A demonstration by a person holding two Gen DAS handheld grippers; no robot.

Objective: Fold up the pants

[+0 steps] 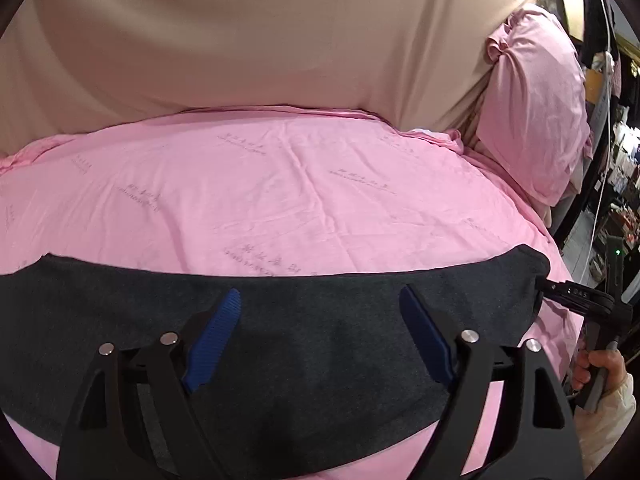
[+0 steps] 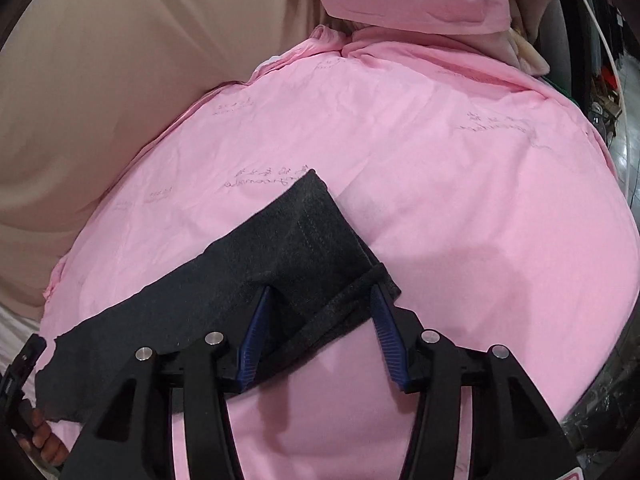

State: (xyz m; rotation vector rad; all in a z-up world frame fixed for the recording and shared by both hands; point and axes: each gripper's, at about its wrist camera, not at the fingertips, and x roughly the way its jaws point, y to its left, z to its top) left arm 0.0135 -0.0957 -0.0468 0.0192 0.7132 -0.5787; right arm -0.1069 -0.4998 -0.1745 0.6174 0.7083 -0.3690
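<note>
Dark grey pants [image 1: 320,320] lie stretched flat across a pink bedsheet [image 1: 280,184]. My left gripper [image 1: 320,300] is open, its blue pads spread wide just above the middle of the pants. In the right wrist view the pants' end [image 2: 312,236] lies with a dark band or cord across it. My right gripper [image 2: 320,292] is open, its jaws on either side of that end, apart from the cloth. The right gripper also shows in the left wrist view [image 1: 576,296] at the pants' right end.
A pink pillow [image 1: 532,112] lies at the bed's far right. A beige cover [image 1: 240,32] spreads behind the pink sheet. The bed's right edge [image 2: 616,240] drops to a cluttered floor area [image 1: 616,208].
</note>
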